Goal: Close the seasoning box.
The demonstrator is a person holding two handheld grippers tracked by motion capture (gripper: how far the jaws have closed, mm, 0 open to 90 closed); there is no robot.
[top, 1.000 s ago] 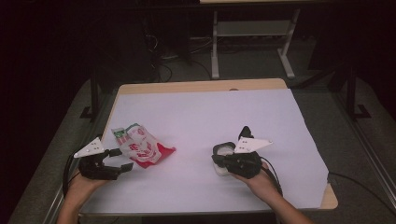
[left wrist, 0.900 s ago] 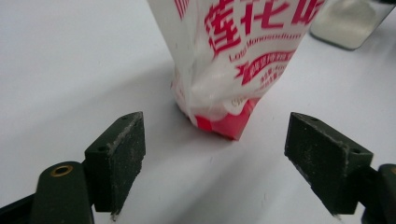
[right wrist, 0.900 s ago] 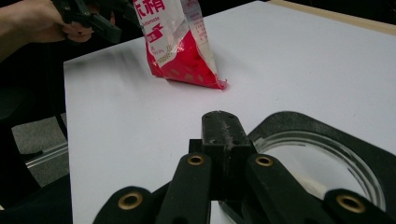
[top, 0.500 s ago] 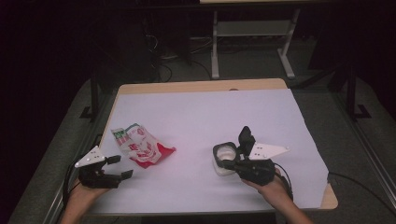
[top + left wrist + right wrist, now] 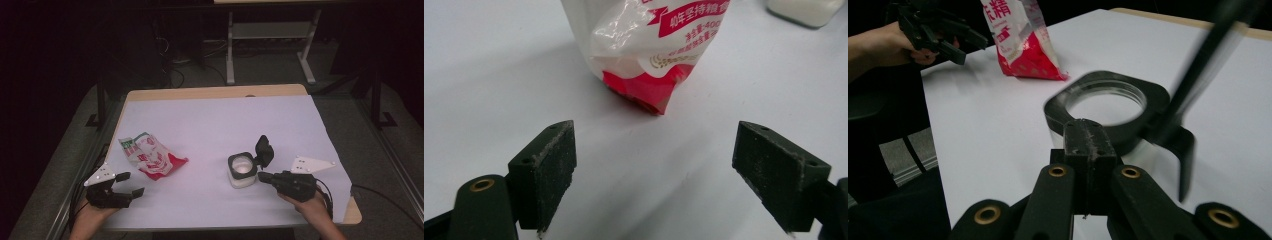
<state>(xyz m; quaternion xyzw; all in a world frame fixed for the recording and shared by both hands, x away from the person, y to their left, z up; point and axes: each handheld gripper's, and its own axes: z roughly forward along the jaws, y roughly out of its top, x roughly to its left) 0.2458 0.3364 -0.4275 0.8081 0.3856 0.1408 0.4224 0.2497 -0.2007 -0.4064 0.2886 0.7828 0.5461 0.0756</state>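
Left gripper (image 5: 131,191) faces the bag (image 5: 152,157), jaws wide and empty, lined up to grab it; right gripper (image 5: 264,176), jaws clenched, sits beside the open-lidded jar (image 5: 241,170), probably steadying it.

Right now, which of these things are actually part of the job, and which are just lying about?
Part of the job:
- white container with black flip lid open
- red and white bag
- left hand-held gripper, jaws open, short of the bag
- right hand-held gripper, jaws shut, beside the container

Just lying about:
- white table cover
- grey stand beyond the table
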